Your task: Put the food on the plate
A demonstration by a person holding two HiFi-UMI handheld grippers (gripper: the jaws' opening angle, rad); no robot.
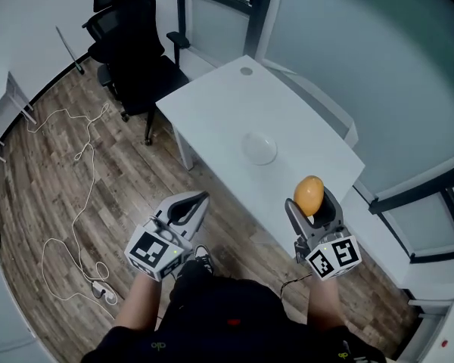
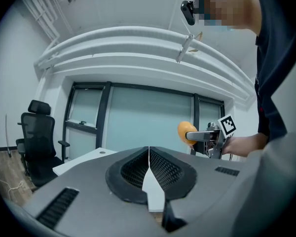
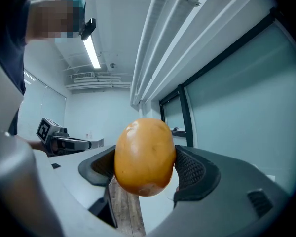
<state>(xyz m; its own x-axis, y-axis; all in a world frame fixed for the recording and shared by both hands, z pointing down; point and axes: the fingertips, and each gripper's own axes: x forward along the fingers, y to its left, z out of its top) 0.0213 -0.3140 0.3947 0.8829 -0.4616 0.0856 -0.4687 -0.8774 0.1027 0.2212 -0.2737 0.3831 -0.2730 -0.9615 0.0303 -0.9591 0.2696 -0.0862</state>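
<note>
A white plate (image 1: 259,147) rests in the middle of the white table (image 1: 212,100). My right gripper (image 1: 312,203) is shut on an orange-yellow potato-like food item (image 1: 309,195), held in the air over the table's near right edge, short of the plate. Seen from the right gripper view, the food (image 3: 144,156) fills the space between the jaws. My left gripper (image 1: 191,209) is shut with nothing in it, held over the floor in front of the table. From the left gripper view, the food (image 2: 185,131) shows in the right gripper (image 2: 193,136).
A black office chair (image 1: 132,59) stands at the table's far left end. White cables (image 1: 79,165) trail across the wooden floor on the left. Glass partitions (image 1: 348,59) run behind the table. A small round grommet (image 1: 246,71) sits near the table's far end.
</note>
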